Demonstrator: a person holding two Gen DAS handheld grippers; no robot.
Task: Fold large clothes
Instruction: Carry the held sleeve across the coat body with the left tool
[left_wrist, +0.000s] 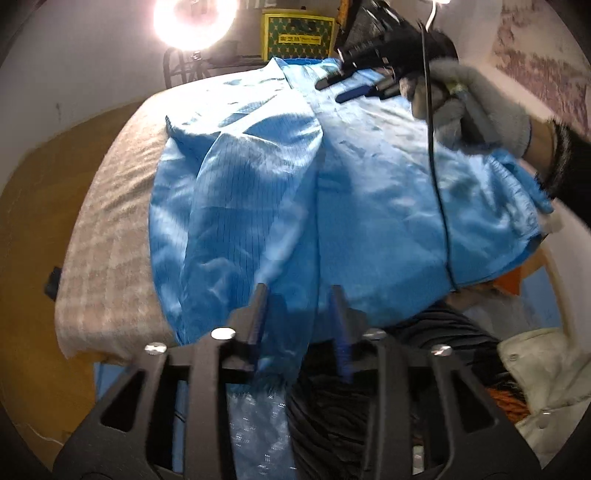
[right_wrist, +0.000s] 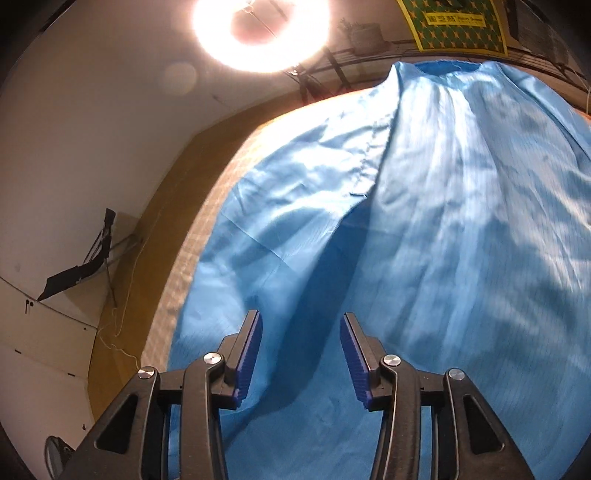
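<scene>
In the left wrist view, the left gripper (left_wrist: 300, 295) stands at the bottom centre, jaws parted over the near hem of the blue garment (left_wrist: 295, 177), pads not pressing it. The garment lies spread over a checked beige blanket (left_wrist: 110, 229) across the middle. At upper right, a grey-gloved hand (left_wrist: 472, 107) carries the right gripper (left_wrist: 334, 90) above the collar end. In its own view, the right gripper (right_wrist: 301, 321) hangs spread, pinching nothing, over the blue garment (right_wrist: 443, 221). A ring light (right_wrist: 258, 22) glares at top.
</scene>
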